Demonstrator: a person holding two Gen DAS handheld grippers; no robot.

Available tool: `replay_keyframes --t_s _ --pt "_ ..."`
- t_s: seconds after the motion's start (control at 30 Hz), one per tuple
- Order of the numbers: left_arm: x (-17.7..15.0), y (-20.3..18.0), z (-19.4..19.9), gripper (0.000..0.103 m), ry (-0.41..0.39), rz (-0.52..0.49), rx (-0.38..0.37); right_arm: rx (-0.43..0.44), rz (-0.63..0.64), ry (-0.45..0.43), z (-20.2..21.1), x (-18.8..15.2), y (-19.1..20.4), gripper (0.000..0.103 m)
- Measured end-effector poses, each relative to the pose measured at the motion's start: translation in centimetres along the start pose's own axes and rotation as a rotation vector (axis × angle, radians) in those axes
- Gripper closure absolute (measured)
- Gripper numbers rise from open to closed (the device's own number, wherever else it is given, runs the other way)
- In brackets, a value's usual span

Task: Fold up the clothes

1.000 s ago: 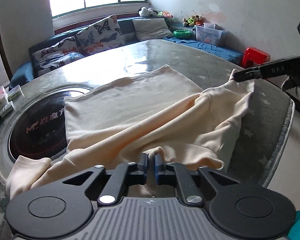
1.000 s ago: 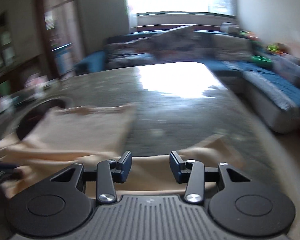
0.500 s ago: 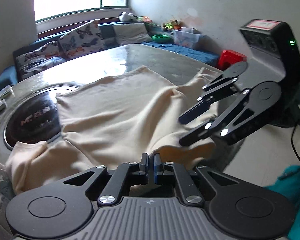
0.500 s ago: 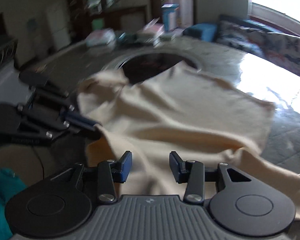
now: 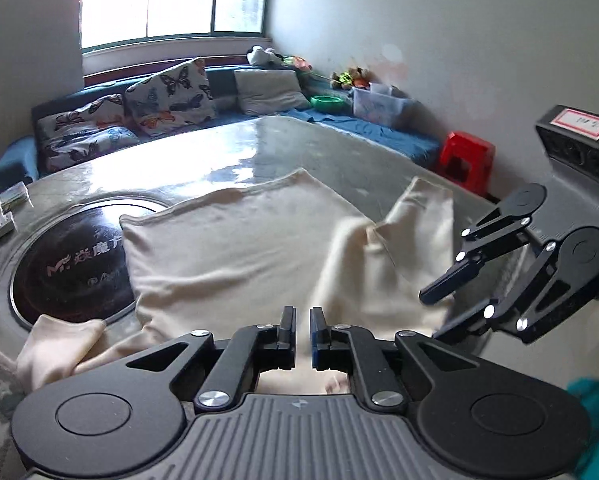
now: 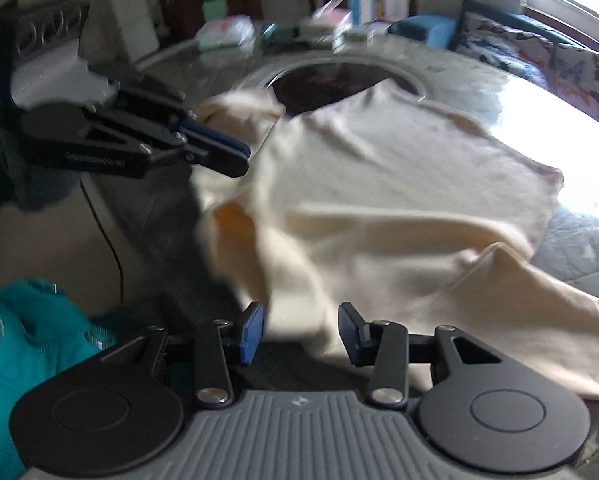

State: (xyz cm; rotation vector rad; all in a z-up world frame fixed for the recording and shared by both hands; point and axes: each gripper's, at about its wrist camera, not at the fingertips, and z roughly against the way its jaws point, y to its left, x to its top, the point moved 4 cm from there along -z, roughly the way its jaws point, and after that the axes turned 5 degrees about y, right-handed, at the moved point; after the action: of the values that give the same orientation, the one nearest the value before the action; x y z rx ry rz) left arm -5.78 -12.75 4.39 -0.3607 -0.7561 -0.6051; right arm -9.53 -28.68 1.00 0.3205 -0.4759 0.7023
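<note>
A cream long-sleeved garment (image 5: 239, 248) lies spread on the grey table (image 5: 307, 152), rumpled along the near edge; it also shows in the right wrist view (image 6: 399, 200). My left gripper (image 5: 302, 326) sits at the garment's near edge with its jaws slightly apart and nothing clamped between them. My right gripper (image 6: 301, 332) is open and empty, low over the same near edge. In the left wrist view the right gripper (image 5: 439, 312) shows at the right, jaws open beside a raised fold. In the right wrist view the left gripper (image 6: 219, 156) shows at the left.
A dark round inset (image 5: 67, 272) lies in the table under the garment's left sleeve. A blue sofa with cushions (image 5: 167, 100) runs behind the table. A red stool (image 5: 465, 160) stands at the right. Boxes and packets (image 6: 227, 32) sit on the table's far side.
My left gripper's jaws have parted and let go of the garment's edge, which has dropped. The right gripper has swung round to face the garment from the right, still open.
</note>
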Motion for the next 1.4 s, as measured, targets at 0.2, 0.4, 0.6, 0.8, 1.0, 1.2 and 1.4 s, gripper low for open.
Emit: replay_keyframes --t_s 0.2,0.4,0.6,0.8,1.0,1.2,1.4 --pt "1.1 -0.4 -2.8 0.094 0.019 0.036 -0.050 -0.136 -0.161 -0.094 1.1 0.6 -5.2 0.061" --pt "-0.5 -3.4 -4.7 0.094 0.096 -0.024 -0.145 -0.267 -0.280 -0.044 0.4 -2.3 -9.6 0.061" --pt "-1.7 -4.8 -5.1 0.094 0.142 -0.031 -0.237 -0.296 -0.305 -0.010 2.4 -5.3 -10.0 0.061" --pt "-0.4 -3.9 -4.4 0.094 0.129 -0.041 -0.213 -0.291 -0.283 0.014 3.4 -4.8 -9.8 0.061" --pt "3.0 0.8 -4.0 0.092 0.071 0.022 -0.011 -0.272 -0.270 -0.071 3.3 -0.5 -11.7 0.061" --pt "6.0 8.0 -5.8 0.079 0.083 0.166 0.268 -0.250 -0.293 -0.126 0.9 4.3 -15.0 0.066" --pt "7.6 13.2 -8.6 0.077 0.142 0.260 0.346 -0.249 -0.364 -0.167 -1.8 8.0 -18.5 0.067"
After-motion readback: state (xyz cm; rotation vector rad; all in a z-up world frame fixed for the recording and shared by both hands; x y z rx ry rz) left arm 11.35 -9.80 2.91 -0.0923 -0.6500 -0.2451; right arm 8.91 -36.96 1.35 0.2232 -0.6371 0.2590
